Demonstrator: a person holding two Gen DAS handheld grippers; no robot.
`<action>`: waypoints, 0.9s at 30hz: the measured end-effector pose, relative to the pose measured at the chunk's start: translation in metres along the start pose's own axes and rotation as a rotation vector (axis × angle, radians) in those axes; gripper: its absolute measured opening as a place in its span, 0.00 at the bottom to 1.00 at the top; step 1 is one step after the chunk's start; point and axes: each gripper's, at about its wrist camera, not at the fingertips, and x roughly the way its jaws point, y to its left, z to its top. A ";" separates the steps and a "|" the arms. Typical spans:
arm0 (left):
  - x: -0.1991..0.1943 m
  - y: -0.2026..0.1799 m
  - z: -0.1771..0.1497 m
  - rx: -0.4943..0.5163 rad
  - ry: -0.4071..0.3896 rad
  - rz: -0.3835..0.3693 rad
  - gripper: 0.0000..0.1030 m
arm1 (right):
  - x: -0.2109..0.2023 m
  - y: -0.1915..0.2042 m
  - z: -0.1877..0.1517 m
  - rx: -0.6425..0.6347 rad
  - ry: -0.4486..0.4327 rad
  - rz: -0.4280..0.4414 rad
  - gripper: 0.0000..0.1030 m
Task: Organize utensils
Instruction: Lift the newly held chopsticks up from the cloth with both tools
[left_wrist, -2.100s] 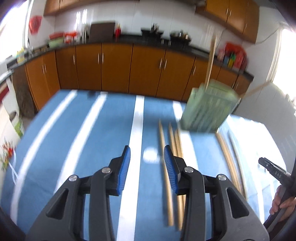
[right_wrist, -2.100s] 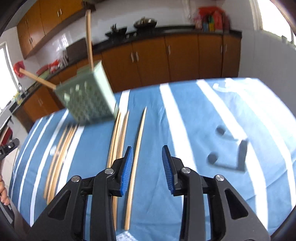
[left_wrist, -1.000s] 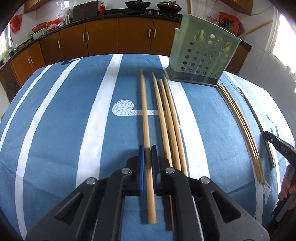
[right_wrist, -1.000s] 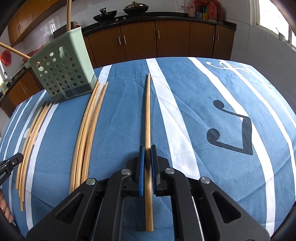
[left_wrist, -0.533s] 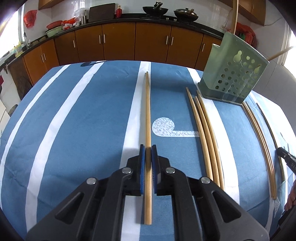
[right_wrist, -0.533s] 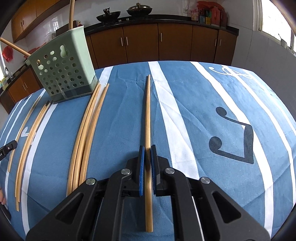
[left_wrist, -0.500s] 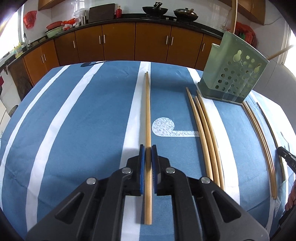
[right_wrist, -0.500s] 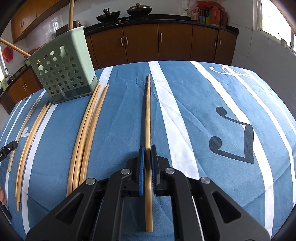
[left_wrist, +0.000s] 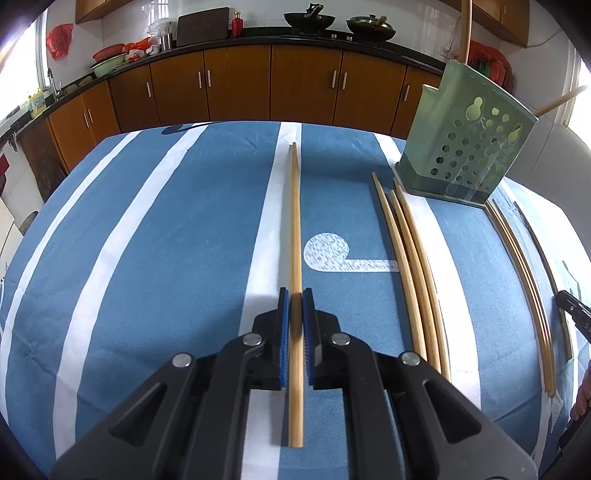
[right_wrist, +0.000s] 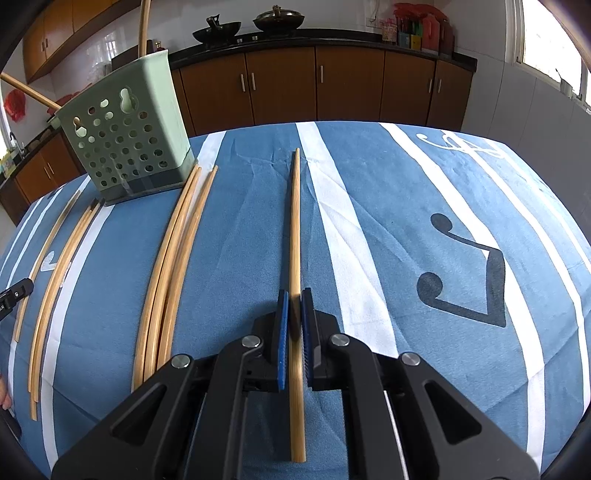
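Left wrist view: left tool (left_wrist: 295, 306) clamps a slim round bamboo chopstick (left_wrist: 294, 221); right tool (right_wrist: 294, 306) clamps another bamboo chopstick (right_wrist: 294, 229) beside the perforated green plastic holder (right_wrist: 129, 144).

Long bamboo chopsticks (left_wrist: 294, 229) flat on striped cloth, green perforated holder (left_wrist: 467, 138) upright, two sticks inside

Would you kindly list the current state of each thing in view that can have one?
left gripper: shut on a chopstick.
right gripper: shut on another chopstick.
green holder: upright on the cloth, two sticks already inside.
loose chopsticks: lying flat beside the holder, not yet collected.
cabinet doors: closed.
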 end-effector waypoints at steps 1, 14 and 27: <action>0.000 0.001 0.000 -0.003 0.000 -0.003 0.09 | 0.000 -0.001 0.000 0.002 0.000 0.003 0.08; 0.000 0.002 -0.001 -0.010 -0.001 -0.011 0.10 | 0.000 -0.001 0.000 0.007 -0.001 0.007 0.08; -0.011 0.000 -0.014 0.023 0.003 0.009 0.12 | -0.008 -0.004 -0.009 0.023 0.001 0.027 0.08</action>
